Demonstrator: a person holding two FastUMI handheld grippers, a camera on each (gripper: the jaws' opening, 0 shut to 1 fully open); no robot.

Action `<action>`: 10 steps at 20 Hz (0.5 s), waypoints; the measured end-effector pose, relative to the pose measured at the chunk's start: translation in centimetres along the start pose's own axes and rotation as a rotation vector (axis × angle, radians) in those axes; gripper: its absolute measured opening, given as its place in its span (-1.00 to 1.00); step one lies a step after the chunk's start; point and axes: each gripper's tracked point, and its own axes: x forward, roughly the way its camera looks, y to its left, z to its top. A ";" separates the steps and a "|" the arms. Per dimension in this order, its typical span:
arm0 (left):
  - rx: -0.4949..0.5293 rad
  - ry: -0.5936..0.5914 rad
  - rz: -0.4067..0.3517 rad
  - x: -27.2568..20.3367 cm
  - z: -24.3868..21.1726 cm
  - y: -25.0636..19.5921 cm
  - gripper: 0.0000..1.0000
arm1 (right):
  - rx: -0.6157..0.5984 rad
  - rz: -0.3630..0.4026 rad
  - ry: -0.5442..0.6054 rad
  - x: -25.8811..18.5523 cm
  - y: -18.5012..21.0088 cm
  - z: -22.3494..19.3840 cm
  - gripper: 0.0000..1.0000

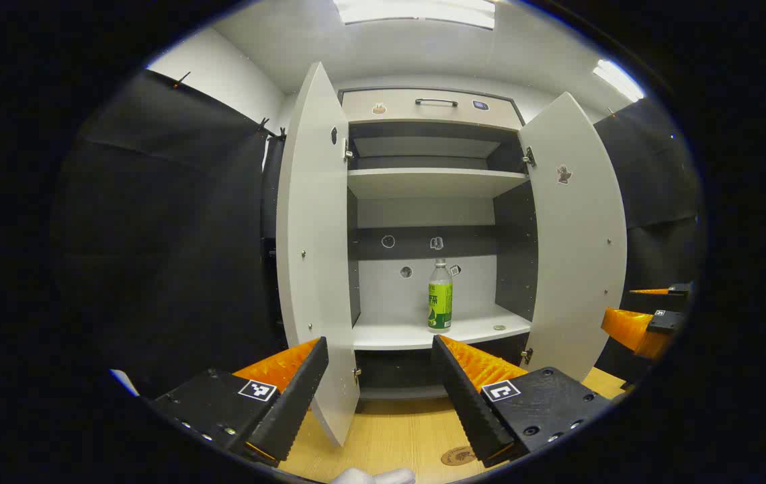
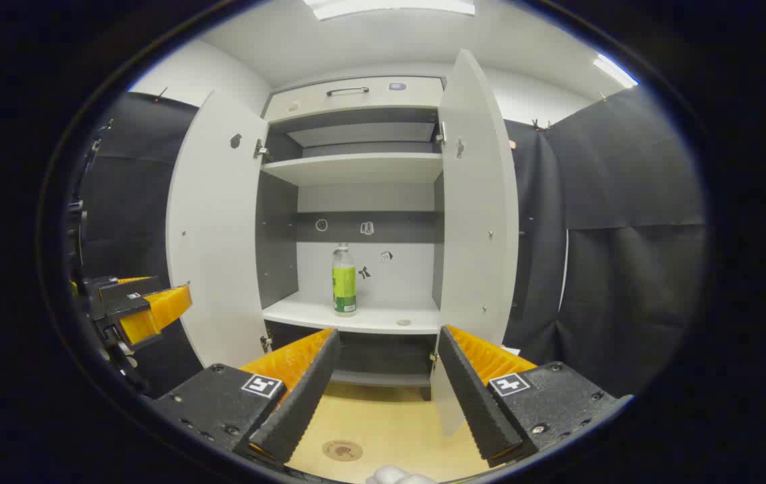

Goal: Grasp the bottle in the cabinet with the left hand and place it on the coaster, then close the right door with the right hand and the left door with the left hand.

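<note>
**Both doors open, bottle alone on the lower shelf**

The cabinet (image 1: 433, 222) stands on the wooden counter (image 1: 390, 430) with both doors swung wide. In the left gripper view the left door (image 1: 316, 255) juts out toward the camera and the right door (image 1: 574, 242) angles off to the side.

The bottle (image 1: 440, 296), clear with a green label and a pale cap, stands upright on the lower shelf (image 1: 423, 333), toward the middle, apart from both side walls. A small round thing lies on the shelf to its right.

The left tongs (image 1: 379, 349) hang in front of the cabinet, spread wide and holding nothing, level with the shelf's front edge. The right tongs (image 2: 386, 339) are spread as well and empty, also short of the cabinet.

The round brown coaster (image 1: 458, 456) lies on the counter below, in front of the cabinet; it also shows in the right gripper view (image 2: 342, 450). Stickers dot the back panel.
</note>
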 end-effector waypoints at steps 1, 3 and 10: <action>0.001 0.000 0.000 0.0 0.0 0.0 0.89 | -0.001 -0.001 -0.002 0.1 -0.1 0.0 0.90; 0.002 0.000 0.000 0.2 0.0 0.0 0.89 | -0.003 -0.006 -0.006 0.2 -0.2 0.2 0.90; 0.001 0.002 -0.007 1.4 -0.2 0.0 0.89 | 0.000 -0.012 -0.013 1.1 -0.5 0.7 0.90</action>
